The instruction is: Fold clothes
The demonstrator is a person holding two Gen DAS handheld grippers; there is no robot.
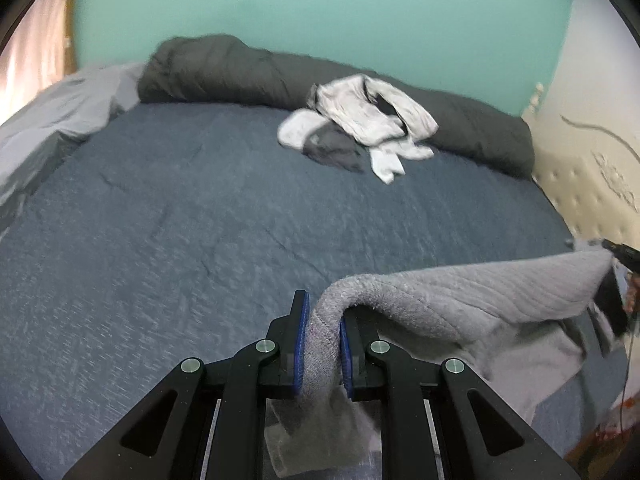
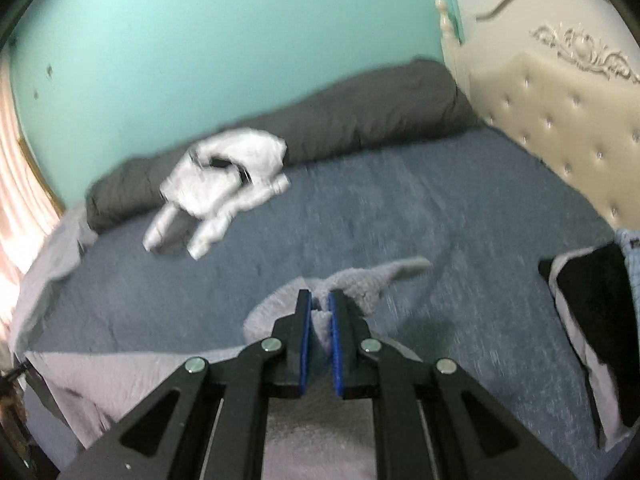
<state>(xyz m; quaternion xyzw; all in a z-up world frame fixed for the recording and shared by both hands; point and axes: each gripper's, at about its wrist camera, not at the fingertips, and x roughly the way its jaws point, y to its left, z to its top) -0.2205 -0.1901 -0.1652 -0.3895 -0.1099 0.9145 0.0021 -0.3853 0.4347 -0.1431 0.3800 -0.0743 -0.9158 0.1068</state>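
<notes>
Left wrist view cuts the soft grey fleece garment (image 1: 472, 300) off at the bottom edge, and its far corner runs out to the right, where the right tool (image 1: 624, 256) is only partly seen. The left tool (image 1: 323, 320) angles down over the blue quilted bed (image 1: 180, 220), narrow, pinching a rolled edge of fleece. Right wrist view is blurred — the right tool (image 2: 320, 316) grips bunched fleece. White crumpled clothes (image 1: 360, 120) lie by the dark grey rolled duvet (image 1: 224, 68).

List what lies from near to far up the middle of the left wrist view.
left gripper shut on the grey garment → bare blue bedspread → pile of light clothes → rolled dark duvet → turquoise wall.
</notes>
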